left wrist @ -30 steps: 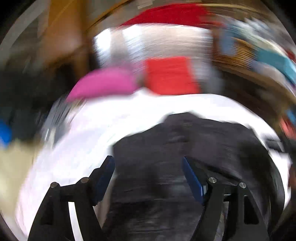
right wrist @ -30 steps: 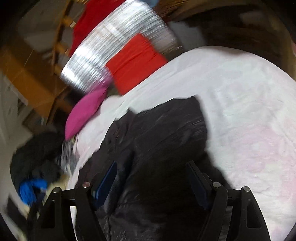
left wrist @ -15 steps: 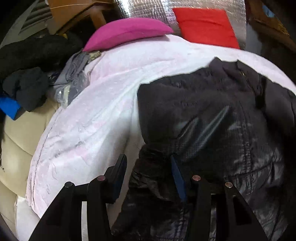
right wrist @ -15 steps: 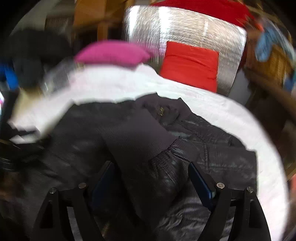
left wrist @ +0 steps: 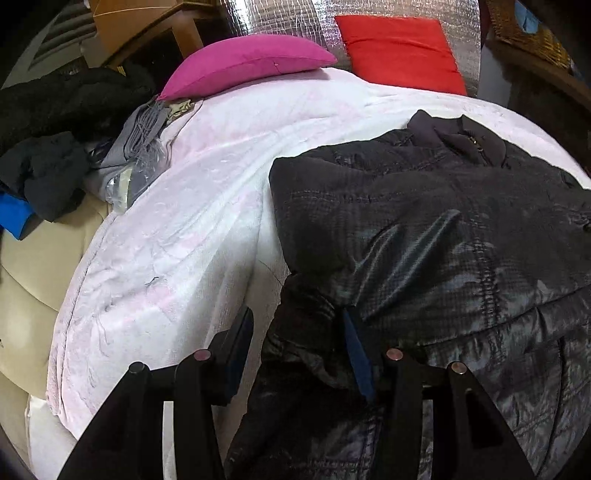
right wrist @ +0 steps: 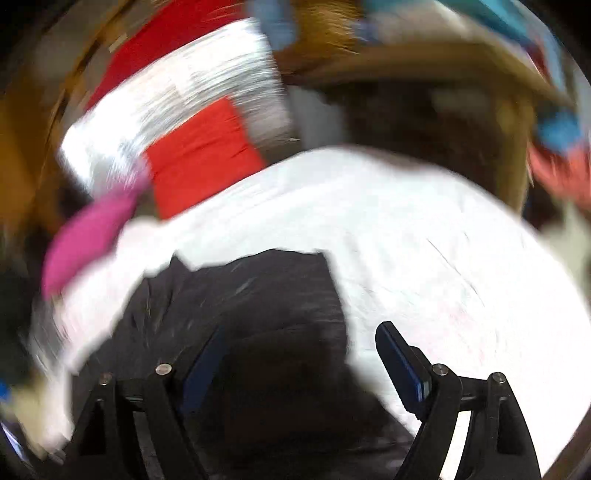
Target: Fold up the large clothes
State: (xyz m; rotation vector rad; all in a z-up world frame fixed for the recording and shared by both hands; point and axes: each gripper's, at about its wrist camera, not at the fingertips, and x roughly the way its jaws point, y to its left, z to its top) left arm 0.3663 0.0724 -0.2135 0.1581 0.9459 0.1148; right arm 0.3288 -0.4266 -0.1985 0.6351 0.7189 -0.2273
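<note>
A black quilted jacket [left wrist: 424,229] lies on a pale pink bedspread [left wrist: 192,229], its collar toward the far pillows and a panel folded over its left side. My left gripper [left wrist: 299,343] is at the jacket's near left edge, its fingers partly closed with a bunch of jacket fabric between them. In the blurred right wrist view the jacket [right wrist: 251,314] lies low and left. My right gripper [right wrist: 299,362] is open above the jacket's right edge, with nothing held.
A magenta pillow [left wrist: 243,62] and a red pillow [left wrist: 399,51] lean at the head of the bed against a silver foil panel [left wrist: 280,18]. Dark clothes [left wrist: 55,147] and a grey garment [left wrist: 136,147] are piled at the bed's left side. Wooden furniture stands behind.
My left gripper has narrowed around the jacket's left edge and holds steady. My right gripper has swung rightward over the jacket, staying open.
</note>
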